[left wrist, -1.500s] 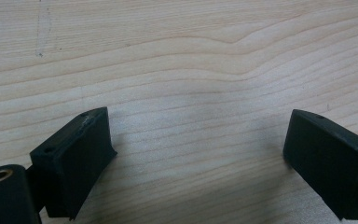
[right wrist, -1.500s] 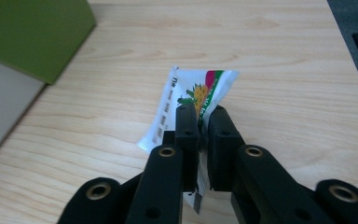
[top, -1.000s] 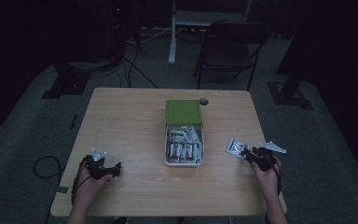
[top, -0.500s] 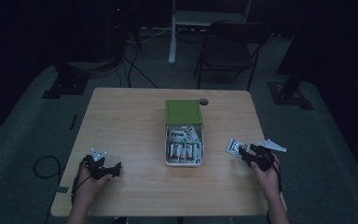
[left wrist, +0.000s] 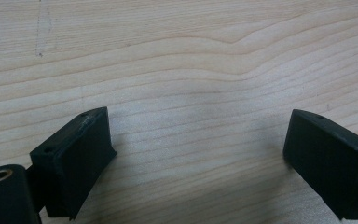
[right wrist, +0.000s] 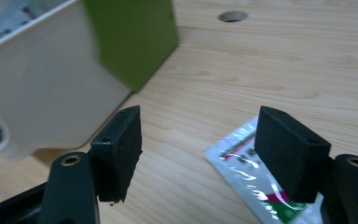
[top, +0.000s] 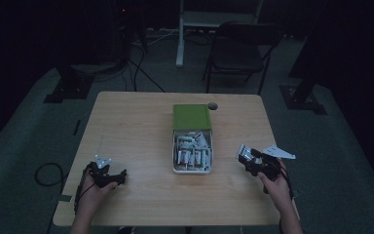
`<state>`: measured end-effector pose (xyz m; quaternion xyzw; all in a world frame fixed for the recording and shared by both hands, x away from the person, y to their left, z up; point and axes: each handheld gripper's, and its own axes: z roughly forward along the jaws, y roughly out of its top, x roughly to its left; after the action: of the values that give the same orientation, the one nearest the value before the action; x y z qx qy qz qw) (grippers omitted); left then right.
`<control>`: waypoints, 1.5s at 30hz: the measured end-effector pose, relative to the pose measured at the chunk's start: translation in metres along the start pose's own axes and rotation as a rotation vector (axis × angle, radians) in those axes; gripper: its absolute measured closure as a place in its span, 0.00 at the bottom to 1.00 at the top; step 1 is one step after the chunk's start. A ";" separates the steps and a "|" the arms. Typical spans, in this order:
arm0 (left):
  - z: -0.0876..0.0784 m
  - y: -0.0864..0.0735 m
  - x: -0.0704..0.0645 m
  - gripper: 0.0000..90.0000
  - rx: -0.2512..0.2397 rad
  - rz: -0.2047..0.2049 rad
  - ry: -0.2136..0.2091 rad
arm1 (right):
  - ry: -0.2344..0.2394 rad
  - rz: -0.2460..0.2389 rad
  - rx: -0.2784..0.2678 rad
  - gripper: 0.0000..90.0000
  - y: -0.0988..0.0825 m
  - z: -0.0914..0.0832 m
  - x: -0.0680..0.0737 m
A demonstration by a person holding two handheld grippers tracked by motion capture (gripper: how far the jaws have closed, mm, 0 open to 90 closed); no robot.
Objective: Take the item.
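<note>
Foil-wrapped and flat, the sachet (right wrist: pixel 256 182) is lying on the table (top: pixel 136 122) beneath your right gripper (right wrist: pixel 198 154), partly under one jaw and well short of the white bin (right wrist: pixel 51 84) with the green lid (right wrist: pixel 130 37). Those jaws have just been opening and are now gripping nothing. You are risking a scrape: a thin packet gives little edge, so closing too high could slide it away. Your left gripper (left wrist: pixel 196 154) is resting spread over bare wood. Compared with a second ago, your right hand is sitting slightly higher and the jaws are standing wider; the left is unchanged.
</note>
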<state>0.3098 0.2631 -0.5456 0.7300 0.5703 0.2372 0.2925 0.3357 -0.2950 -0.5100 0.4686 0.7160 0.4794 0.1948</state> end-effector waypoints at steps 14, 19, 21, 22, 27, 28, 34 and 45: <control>0.000 0.000 0.000 0.09 0.000 0.000 0.000 | 0.117 -0.032 0.038 0.26 -0.004 0.004 0.013; 0.000 0.000 0.000 0.09 0.000 0.000 0.000 | 0.151 -0.107 0.058 0.23 -0.008 0.007 0.019; 0.000 0.000 0.000 0.09 0.000 0.000 0.000 | 0.181 -0.109 0.073 0.18 -0.011 0.008 0.021; 0.000 0.000 0.000 0.09 0.000 0.000 0.000 | 0.191 -0.113 0.077 0.17 -0.013 0.009 0.022; 0.000 0.000 0.000 0.09 0.000 0.000 0.000 | 0.198 -0.214 0.129 0.15 -0.021 0.016 0.027; 0.000 0.000 0.000 0.09 0.000 0.000 0.000 | 0.201 -0.218 0.138 0.16 -0.023 0.017 0.028; 0.000 0.000 0.000 0.09 0.000 0.000 0.000 | 0.243 -0.324 0.172 0.15 -0.030 0.021 0.033; 0.000 0.000 0.000 0.09 0.001 0.000 0.000 | 0.317 -0.447 0.252 0.13 -0.040 0.025 0.046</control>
<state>0.3098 0.2632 -0.5455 0.7301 0.5704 0.2369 0.2923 0.3120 -0.2470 -0.5484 0.2394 0.8768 0.3990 0.1217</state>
